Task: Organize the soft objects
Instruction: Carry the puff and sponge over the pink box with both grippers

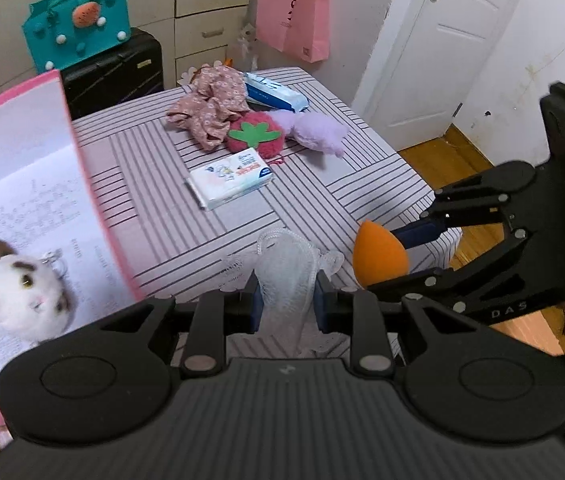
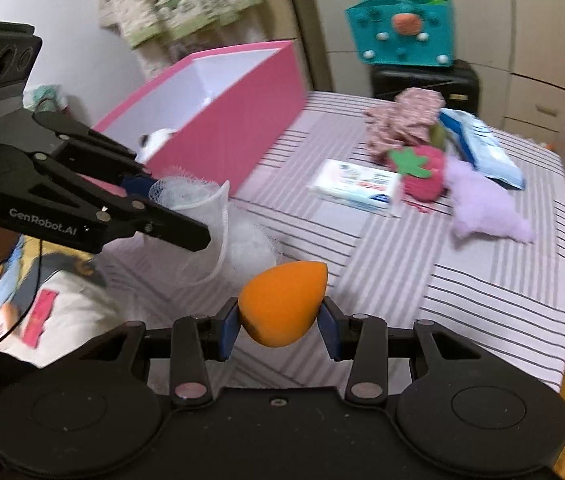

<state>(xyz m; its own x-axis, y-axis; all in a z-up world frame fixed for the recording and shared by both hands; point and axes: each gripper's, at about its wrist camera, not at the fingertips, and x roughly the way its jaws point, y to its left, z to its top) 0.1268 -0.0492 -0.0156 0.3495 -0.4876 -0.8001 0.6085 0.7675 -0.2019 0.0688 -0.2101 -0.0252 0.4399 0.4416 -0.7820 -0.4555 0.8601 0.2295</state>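
Striped cloth (image 1: 154, 168) covers the table. Left gripper (image 1: 285, 300), marked "GenRobot.AI", is clamped tight on a white mesh pouf (image 1: 286, 280); right gripper (image 2: 280, 326), marked "DAS", pinches an orange sponge (image 2: 282, 304). Left of the fingers stands a pink box (image 2: 238, 120); beyond them lies a tissue pack (image 1: 230, 178), its print unreadable.

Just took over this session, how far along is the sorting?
Done: one plush cat is in the pink box. In hand: left gripper holds the white mesh pouf; right gripper holds the orange sponge. Left on the bed: strawberry plush, purple plush, floral cloth.
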